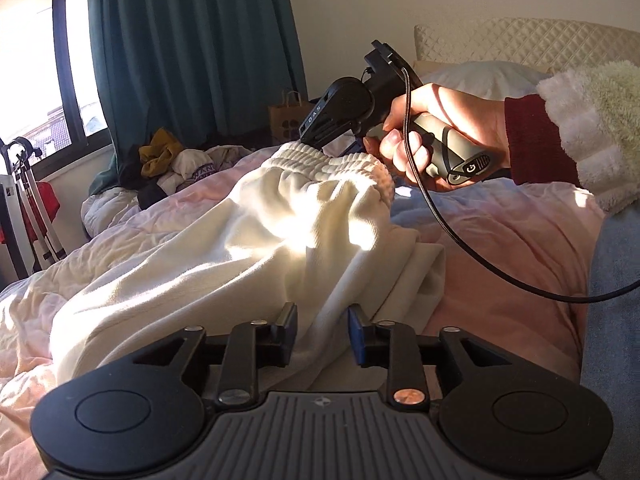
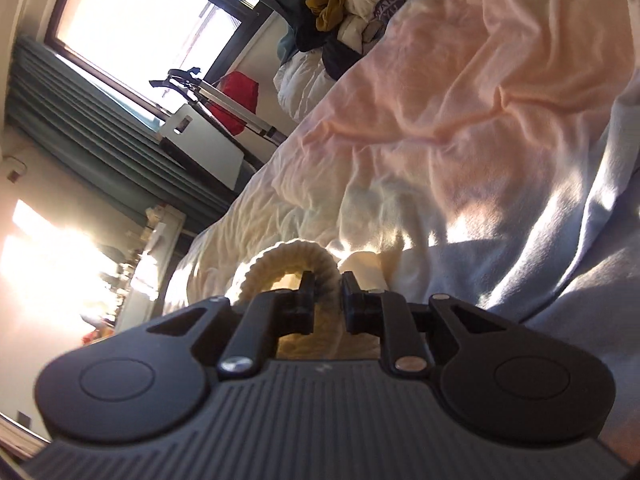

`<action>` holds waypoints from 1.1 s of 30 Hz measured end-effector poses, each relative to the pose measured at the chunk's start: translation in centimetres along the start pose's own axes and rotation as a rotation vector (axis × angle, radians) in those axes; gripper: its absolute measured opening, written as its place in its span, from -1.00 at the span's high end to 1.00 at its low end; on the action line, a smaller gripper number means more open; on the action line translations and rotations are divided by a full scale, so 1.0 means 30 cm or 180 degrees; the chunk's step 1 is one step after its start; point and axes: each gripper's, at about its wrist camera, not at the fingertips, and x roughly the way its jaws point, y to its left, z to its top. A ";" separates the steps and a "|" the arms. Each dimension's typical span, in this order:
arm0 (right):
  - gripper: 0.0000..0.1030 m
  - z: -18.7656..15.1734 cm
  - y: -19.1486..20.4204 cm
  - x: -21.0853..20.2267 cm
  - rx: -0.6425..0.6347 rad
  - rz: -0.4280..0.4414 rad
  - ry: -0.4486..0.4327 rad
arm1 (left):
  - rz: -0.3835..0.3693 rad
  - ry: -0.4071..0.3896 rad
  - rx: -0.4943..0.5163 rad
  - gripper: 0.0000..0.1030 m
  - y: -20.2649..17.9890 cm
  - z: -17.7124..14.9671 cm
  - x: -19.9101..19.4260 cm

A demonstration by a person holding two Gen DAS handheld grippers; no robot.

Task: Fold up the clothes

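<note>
Cream sweatpants (image 1: 224, 256) lie stretched across the pink duvet (image 1: 512, 240). My right gripper (image 2: 327, 292) is shut on their ribbed waistband (image 2: 280, 268) and lifts it off the bed; in the left wrist view it shows held by a hand above the waistband (image 1: 340, 164). My left gripper (image 1: 322, 328) is close to the lower part of the pants, with the cream fabric between its fingers (image 1: 289, 326). A gap remains between the pads, and the fabric lies in it.
A pile of unfolded clothes (image 1: 168, 164) sits at the far end of the bed by the green curtain (image 1: 192, 48). A pillow (image 1: 480, 76) and headboard are at the right. A black cable (image 1: 460, 232) hangs from the right gripper. A stand and red bag (image 2: 236, 100) are beside the window.
</note>
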 end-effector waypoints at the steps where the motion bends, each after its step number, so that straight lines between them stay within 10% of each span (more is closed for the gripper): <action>1: 0.65 -0.004 0.014 -0.022 -0.0047 -0.0111 -0.0064 | 0.0023 -0.0022 -0.0045 -0.09 0.007 0.004 -0.009; 7: 0.65 -0.035 0.079 -0.187 -0.0225 -0.0676 -0.0506 | 0.0265 -0.0355 -0.0537 -0.52 0.090 0.044 -0.105; 15: 0.63 -0.208 0.112 -0.394 0.0338 -0.0427 -0.0749 | 0.0713 -0.0299 -0.1448 -0.56 0.291 0.038 -0.183; 25: -0.63 -0.340 0.221 -0.333 -0.0207 -0.0842 -0.0587 | 0.0710 0.0037 -0.2558 -0.93 0.473 -0.058 -0.240; 33: -0.62 -0.372 0.140 -0.198 -0.0136 -0.1284 -0.0185 | 0.0721 0.0322 -0.2840 -0.95 0.506 -0.109 -0.181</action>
